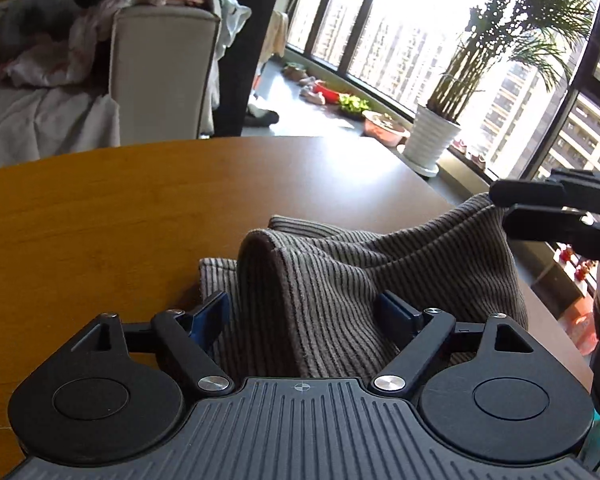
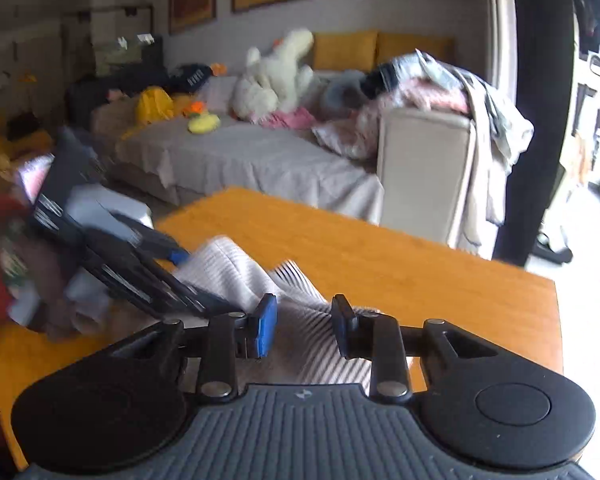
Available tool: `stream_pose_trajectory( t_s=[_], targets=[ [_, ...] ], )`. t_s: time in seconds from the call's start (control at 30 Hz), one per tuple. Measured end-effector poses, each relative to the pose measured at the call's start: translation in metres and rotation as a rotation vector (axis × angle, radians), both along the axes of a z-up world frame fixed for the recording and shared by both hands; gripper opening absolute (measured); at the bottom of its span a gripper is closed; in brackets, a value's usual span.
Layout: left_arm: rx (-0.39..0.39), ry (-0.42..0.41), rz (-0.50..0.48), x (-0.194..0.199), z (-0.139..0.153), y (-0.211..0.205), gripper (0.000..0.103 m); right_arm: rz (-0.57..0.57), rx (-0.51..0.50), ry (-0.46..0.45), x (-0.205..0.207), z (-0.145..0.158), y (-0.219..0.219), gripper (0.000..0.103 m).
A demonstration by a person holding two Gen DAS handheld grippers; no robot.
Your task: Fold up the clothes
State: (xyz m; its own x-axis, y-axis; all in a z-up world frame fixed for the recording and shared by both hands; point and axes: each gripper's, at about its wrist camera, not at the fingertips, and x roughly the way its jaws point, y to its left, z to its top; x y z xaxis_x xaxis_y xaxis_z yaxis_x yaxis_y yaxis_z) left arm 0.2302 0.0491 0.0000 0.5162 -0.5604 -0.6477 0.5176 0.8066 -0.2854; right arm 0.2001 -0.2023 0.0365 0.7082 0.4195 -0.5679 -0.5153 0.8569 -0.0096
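A grey-brown ribbed knit garment (image 1: pixel 340 280) lies bunched on the wooden table (image 1: pixel 120 220). My left gripper (image 1: pixel 304 312) is open, its blue pads on either side of a raised fold of the knit. My right gripper (image 1: pixel 504 204) comes in from the right at the garment's lifted far corner; whether it grips there is unclear. In the right wrist view my right gripper (image 2: pixel 305 330) stands partly open with the striped knit (image 2: pixel 312 320) between its blue pads, and the left gripper (image 2: pixel 148 264) reaches in from the left, blurred.
A sofa (image 2: pixel 260 160) piled with clothes and a plush toy (image 2: pixel 272 76) stands beyond the table. A potted palm (image 1: pixel 432 140) and large windows are at the right. The table edge (image 2: pixel 556 320) is close on the right.
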Motion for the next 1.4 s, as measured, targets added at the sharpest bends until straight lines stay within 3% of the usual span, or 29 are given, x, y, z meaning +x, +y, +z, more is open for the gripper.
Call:
stream_pose_trajectory(
  t_s=[0.1, 0.23, 0.3, 0.37, 0.43, 0.6, 0.7, 0.8, 0.9, 0.97, 1.03, 1.17, 1.4],
  targets=[
    [0.021, -0.012, 0.016, -0.004, 0.002, 0.001, 0.089, -0.069, 0.061, 0.081, 0.017, -0.032, -0.01, 0.029],
    [0.061, -0.045, 0.01, -0.015, 0.007, -0.002, 0.089, -0.072, 0.049, 0.062, 0.002, -0.015, -0.008, 0.032],
    [0.065, -0.05, 0.01, -0.016, 0.009, -0.003, 0.09, -0.079, 0.067, 0.077, -0.01, -0.008, -0.011, 0.042],
    [0.064, -0.055, 0.015, -0.018, 0.01, -0.003, 0.091, -0.074, 0.136, 0.116, -0.024, 0.0, -0.019, 0.071],
    [0.059, -0.067, 0.022, -0.018, 0.013, -0.002, 0.091, -0.061, 0.209, 0.16, -0.038, 0.004, -0.028, 0.079],
    [-0.048, -0.146, 0.069, -0.013, 0.036, 0.011, 0.093, -0.057, 0.416, 0.36, -0.059, -0.02, -0.038, 0.083],
    [-0.108, -0.138, 0.069, 0.003, 0.041, 0.01, 0.095, -0.062, 0.518, 0.457, -0.054, -0.041, -0.032, 0.083],
    [-0.075, -0.075, 0.072, 0.026, 0.025, -0.002, 0.095, -0.066, 0.621, 0.554, -0.049, -0.062, -0.026, 0.083],
    [-0.041, 0.002, 0.082, 0.045, 0.004, -0.006, 0.092, -0.109, 0.699, 0.605, -0.038, -0.076, -0.029, 0.074],
    [-0.049, 0.04, 0.085, 0.048, -0.003, -0.003, 0.091, -0.164, 0.72, 0.603, -0.03, -0.08, -0.042, 0.056],
    [-0.066, 0.059, 0.092, 0.048, -0.006, 0.003, 0.09, -0.206, 0.716, 0.58, -0.021, -0.077, -0.054, 0.056],
    [-0.102, 0.102, 0.096, 0.037, -0.011, 0.01, 0.083, -0.296, 0.576, 0.448, 0.003, -0.056, -0.065, 0.056],
    [-0.157, 0.161, 0.095, -0.003, -0.016, 0.018, 0.083, -0.354, 0.353, 0.273, 0.044, -0.032, -0.051, 0.058]
  ],
)
